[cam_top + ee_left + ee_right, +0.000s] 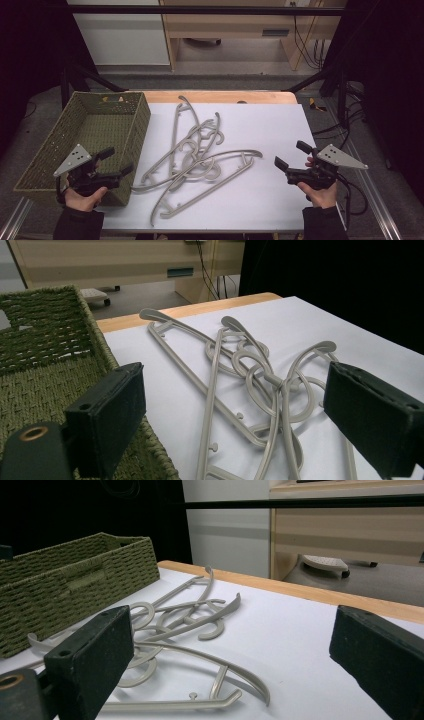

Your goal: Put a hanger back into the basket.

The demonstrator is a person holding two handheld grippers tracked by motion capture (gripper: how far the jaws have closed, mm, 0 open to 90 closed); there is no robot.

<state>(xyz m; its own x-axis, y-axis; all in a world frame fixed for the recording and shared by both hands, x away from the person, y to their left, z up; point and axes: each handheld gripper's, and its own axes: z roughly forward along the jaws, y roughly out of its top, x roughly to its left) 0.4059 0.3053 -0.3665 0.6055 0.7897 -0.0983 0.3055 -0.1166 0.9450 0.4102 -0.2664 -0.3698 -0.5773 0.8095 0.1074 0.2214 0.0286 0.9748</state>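
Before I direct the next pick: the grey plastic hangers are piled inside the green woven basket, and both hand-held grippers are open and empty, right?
Not quite. The grey plastic hangers lie tangled on the white table sheet, beside the green woven basket, as the high view shows. Both hand-held grippers, left and right, are open and empty.

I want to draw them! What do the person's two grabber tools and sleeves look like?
Each gripper, left and right, is black with two blocky black jaws and a grey three-cornered plate on top. Black cables trail from the right one. Both sleeves are dark.

1 green basket (131,131) – approx. 4 grey hangers (200,155), tangled
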